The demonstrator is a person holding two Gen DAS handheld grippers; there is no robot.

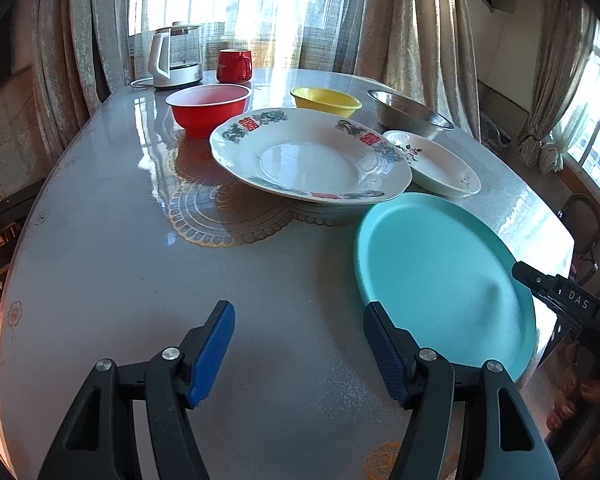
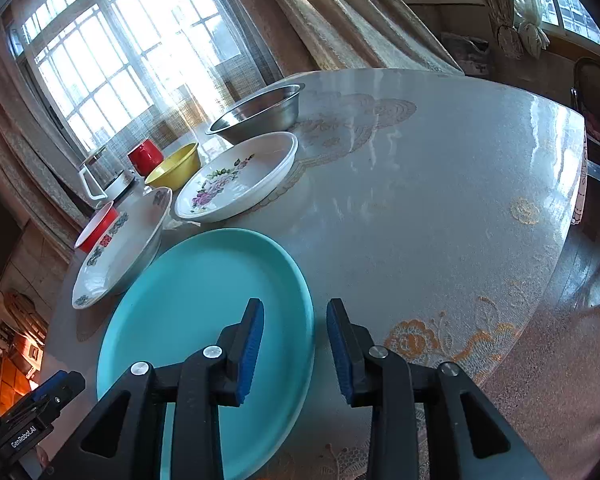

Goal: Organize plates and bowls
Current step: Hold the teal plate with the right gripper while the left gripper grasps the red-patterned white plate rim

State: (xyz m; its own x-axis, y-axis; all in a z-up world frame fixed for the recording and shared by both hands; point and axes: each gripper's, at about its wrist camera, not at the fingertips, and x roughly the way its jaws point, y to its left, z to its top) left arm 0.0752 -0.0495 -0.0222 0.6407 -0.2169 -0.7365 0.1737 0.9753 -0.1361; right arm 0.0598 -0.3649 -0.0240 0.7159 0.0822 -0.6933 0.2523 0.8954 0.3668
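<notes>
Teal plate (image 2: 204,300) lower left on table (image 2: 420,220); left hand-held gripper (image 1: 299,354) and right hand-held gripper (image 2: 295,352) spread, pinching nothing.

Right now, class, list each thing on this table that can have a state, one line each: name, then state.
Turquoise round plate: flat on table, empty, right gripper's jaws astride its rim.
Large white patterned plate: upright, empty.
Small white flowered dish: upright, empty.
Red plastic bowl: upright, empty.
Yellow plastic bowl: upright.
Steel bowl: upright, empty.
Left gripper: open, empty.
Right gripper: open, not pressing.
</notes>
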